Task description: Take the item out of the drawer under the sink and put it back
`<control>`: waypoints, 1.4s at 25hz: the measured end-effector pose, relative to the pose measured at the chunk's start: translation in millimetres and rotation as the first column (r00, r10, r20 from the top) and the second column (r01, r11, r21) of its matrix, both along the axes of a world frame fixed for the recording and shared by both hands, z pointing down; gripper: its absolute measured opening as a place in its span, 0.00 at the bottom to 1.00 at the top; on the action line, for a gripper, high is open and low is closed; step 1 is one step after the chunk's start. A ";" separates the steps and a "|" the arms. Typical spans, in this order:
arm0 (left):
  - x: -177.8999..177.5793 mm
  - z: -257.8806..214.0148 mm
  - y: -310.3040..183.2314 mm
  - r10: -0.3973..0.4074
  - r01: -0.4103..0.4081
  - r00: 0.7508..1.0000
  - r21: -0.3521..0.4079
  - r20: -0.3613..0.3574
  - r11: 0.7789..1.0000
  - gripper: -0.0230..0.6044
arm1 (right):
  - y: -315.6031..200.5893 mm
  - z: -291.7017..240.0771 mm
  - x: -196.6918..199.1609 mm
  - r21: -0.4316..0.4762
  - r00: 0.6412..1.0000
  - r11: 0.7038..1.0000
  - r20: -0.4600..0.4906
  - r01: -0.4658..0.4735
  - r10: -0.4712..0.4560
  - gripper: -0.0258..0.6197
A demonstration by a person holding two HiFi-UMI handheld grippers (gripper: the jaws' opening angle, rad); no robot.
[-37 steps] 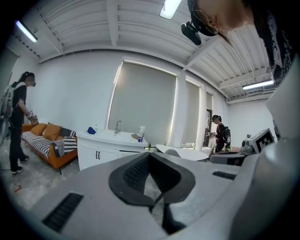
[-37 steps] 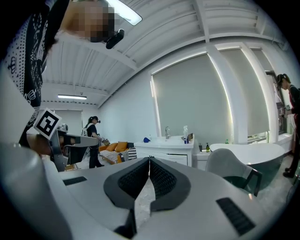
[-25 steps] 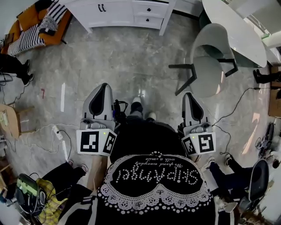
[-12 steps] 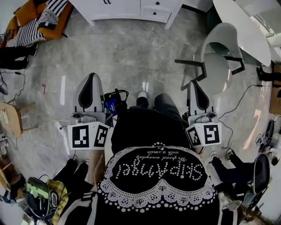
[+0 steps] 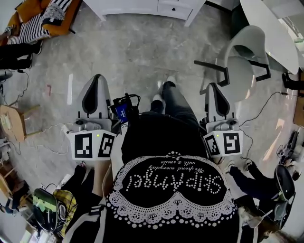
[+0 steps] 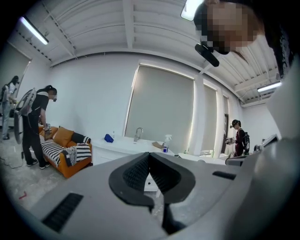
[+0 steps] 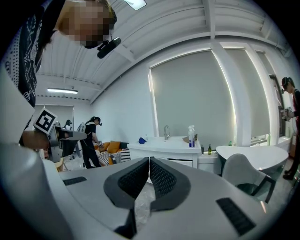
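Note:
The white sink cabinet [image 5: 142, 6] stands at the top edge of the head view, its drawers [image 5: 173, 8] closed; no item from inside shows. In the gripper views it is several steps ahead, with a faucet [image 6: 137, 134] and a spray bottle [image 7: 191, 136] on its counter [image 7: 165, 146]. My left gripper [image 5: 97, 78] and right gripper [image 5: 213, 86] are held out at waist height over the bare floor, far from the cabinet. Both point at it. The left gripper [image 6: 149, 161] has its pads pressed together with nothing between them, and so does the right gripper [image 7: 149, 164].
A grey chair [image 5: 243, 60] and a white round table [image 5: 266, 26] stand ahead on the right. An orange sofa [image 5: 40, 21] with a striped blanket is ahead on the left, a wooden stool [image 5: 10, 124] at the left edge. Cables [image 5: 266, 107] cross the floor. Other people stand around.
The person has walked forward: the cabinet, chair and sofa have slid toward the top of the head view. Both grippers stayed shut and level.

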State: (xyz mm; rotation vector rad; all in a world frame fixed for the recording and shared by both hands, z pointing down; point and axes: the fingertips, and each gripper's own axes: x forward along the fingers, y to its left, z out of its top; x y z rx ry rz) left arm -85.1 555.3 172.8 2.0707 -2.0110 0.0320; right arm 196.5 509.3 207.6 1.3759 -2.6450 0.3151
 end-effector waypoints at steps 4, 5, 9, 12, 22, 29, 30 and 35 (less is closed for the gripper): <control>-5.6 4.5 -8.4 -0.037 0.037 0.999 -0.010 -0.019 0.999 0.04 | -12.7 9.5 4.8 -0.019 1.000 1.000 -0.013 0.010 -0.010 0.07; -7.8 6.6 -13.8 -0.042 0.042 0.999 -0.015 -0.016 0.999 0.04 | -18.8 11.8 3.5 -0.024 1.000 1.000 -0.016 0.014 -0.014 0.07; -17.6 17.4 -52.5 -0.042 0.042 0.999 -0.026 -0.019 0.999 0.04 | -58.4 16.9 -8.7 -0.025 0.999 0.999 -0.020 0.028 -0.029 0.07; -21.0 21.1 -81.3 -0.033 0.033 0.999 -0.025 -0.018 0.999 0.04 | -87.7 17.7 -18.4 -0.021 0.999 0.999 -0.026 0.036 -0.036 0.07; 87.5 38.6 -155.1 0.177 -0.180 0.982 -0.048 -0.060 0.982 0.04 | -153.7 19.4 -23.6 -0.026 0.994 0.994 -0.024 0.106 -0.107 0.07; 98.3 33.2 -196.1 0.204 -0.206 0.978 -0.048 -0.041 0.977 0.04 | -188.5 19.2 -7.9 -0.031 0.996 0.995 -0.012 0.091 -0.092 0.07; 100.6 31.5 -200.8 0.203 -0.205 0.978 -0.046 -0.039 0.978 0.04 | -192.6 18.1 -4.1 -0.029 0.996 0.996 -0.009 0.087 -0.087 0.07; 113.8 26.3 -220.9 0.192 -0.193 0.981 -0.023 -0.039 0.981 0.04 | -212.2 18.0 12.6 -0.018 0.996 0.996 -0.012 0.086 -0.087 0.07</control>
